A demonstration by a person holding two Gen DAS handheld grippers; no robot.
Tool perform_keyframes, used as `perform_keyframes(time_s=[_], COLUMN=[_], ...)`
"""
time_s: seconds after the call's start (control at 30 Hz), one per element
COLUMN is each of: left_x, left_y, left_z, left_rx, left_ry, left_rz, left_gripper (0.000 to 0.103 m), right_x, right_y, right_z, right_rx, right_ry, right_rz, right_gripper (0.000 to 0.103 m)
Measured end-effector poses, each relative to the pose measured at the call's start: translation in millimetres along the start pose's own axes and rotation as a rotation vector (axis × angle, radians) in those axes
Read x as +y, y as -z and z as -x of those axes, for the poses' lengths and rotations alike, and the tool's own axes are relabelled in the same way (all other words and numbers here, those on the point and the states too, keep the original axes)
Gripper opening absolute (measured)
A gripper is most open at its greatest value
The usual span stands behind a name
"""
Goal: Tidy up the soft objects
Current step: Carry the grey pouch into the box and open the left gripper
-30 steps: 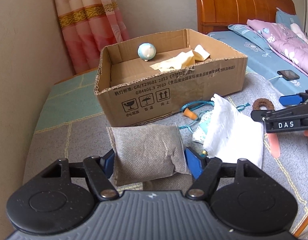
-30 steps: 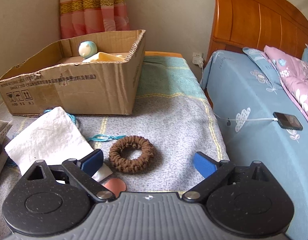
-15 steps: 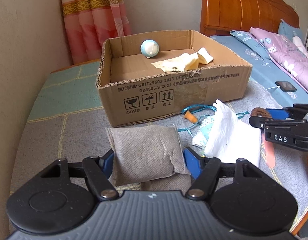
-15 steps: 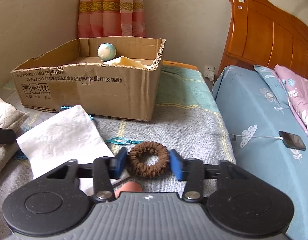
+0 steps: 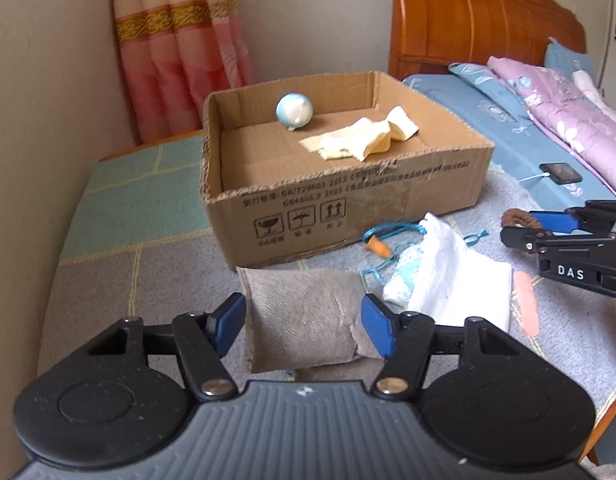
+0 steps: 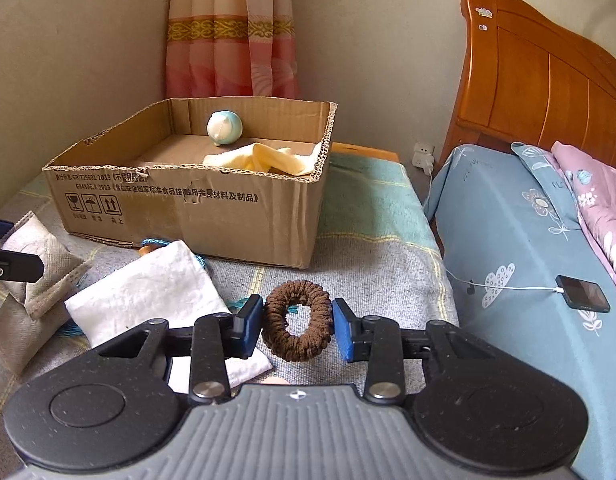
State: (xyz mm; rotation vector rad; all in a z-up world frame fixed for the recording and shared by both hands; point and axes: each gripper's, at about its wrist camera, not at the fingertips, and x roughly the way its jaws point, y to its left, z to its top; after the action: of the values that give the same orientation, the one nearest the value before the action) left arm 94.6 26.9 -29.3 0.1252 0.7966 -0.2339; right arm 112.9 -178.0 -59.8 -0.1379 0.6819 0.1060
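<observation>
My left gripper (image 5: 303, 326) is shut on a grey fabric pouch (image 5: 303, 316) and holds it above the blanket, in front of the cardboard box (image 5: 348, 208). My right gripper (image 6: 296, 328) is shut on a brown scrunchie (image 6: 296, 326), lifted off the blanket; it also shows in the left wrist view (image 5: 516, 218). The box (image 6: 187, 200) holds a blue-white plush ball (image 5: 293, 109) and a yellow cloth (image 5: 360, 140). A white cloth bag (image 5: 456, 276) lies between the grippers.
A blue cord with an orange tip (image 5: 378, 246) lies by the box. A pink strip (image 5: 524, 306) lies on the blanket. A second grey pouch (image 6: 15, 332) lies at left. A bed with a charging phone (image 6: 582, 292) stands right. Wall and curtain (image 6: 231, 28) stand behind.
My right gripper closed on the scrunchie and raised it. My left gripper lifted the grey pouch higher, toward the box.
</observation>
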Motion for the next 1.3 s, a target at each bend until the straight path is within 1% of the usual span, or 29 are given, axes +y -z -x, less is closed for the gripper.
perform_keyframes(time_s=[0.03, 0.1, 0.13, 0.27, 0.4, 0.5, 0.6, 0.77, 0.9, 0.97, 1.03, 1.13, 1.3], left_x=[-0.4, -3.0, -5.2, -11.6, -11.0, -3.2, 0.0, -3.9, -4.9, -3.3, -0.5, 0.4, -0.9], left_y=[0.4, 2.3, 3.1, 2.7, 3.1, 4.5, 4.9, 4.2, 3.8, 3.4, 3.4, 2.7, 2.2], left_z=[-0.1, 1.8, 1.8, -6.6, -11.2, -12.0, -16.7, -22.6, -24.4, -23.6, -22.3, -19.7, -14.7], left_rx=[0.005, -0.007, -0.015, 0.001, 0.01, 0.021, 0.036, 0.045, 0.034, 0.032, 0.033, 0.03, 0.021], left_ry=[-0.001, -0.012, -0.012, -0.025, -0.066, -0.05, -0.059, -0.054, -0.067, -0.062, -0.045, -0.029, -0.028], left_rz=[0.007, 0.017, 0.011, -0.006, 0.012, 0.061, 0.088, 0.082, 0.079, 0.084, 0.094, 0.092, 0.074], left_gripper=[0.078, 0.085, 0.085, 0.085, 0.085, 0.085, 0.085, 0.085, 0.085, 0.08, 0.071, 0.061, 0.053], right_x=[0.5, 0.7, 0.9, -0.3, -1.3, -1.5, -1.4, -1.7, -2.7, -2.6, -1.8, -1.1, 0.4], right_y=[0.4, 1.8, 2.0, 3.4, 3.6, 3.0, 2.5, 3.7, 2.7, 2.4, 2.2, 1.9, 2.0], right_z=[0.3, 0.1, -0.2, -2.0, -1.5, -1.8, -3.7, -4.9, -4.6, -3.8, -3.0, -1.8, 1.0], right_rx=[0.003, 0.007, 0.009, 0.017, 0.014, 0.011, 0.011, 0.016, 0.015, 0.012, 0.01, 0.007, 0.002], right_ry=[0.002, 0.0, -0.004, -0.004, -0.008, -0.007, -0.009, -0.015, -0.013, -0.013, -0.012, -0.012, -0.014], right_rz=[0.0, -0.004, -0.009, -0.015, -0.02, -0.019, -0.025, -0.03, -0.031, -0.029, -0.026, -0.024, -0.021], right_gripper=[0.042, 0.042, 0.042, 0.042, 0.042, 0.042, 0.042, 0.042, 0.042, 0.042, 0.042, 0.042, 0.042])
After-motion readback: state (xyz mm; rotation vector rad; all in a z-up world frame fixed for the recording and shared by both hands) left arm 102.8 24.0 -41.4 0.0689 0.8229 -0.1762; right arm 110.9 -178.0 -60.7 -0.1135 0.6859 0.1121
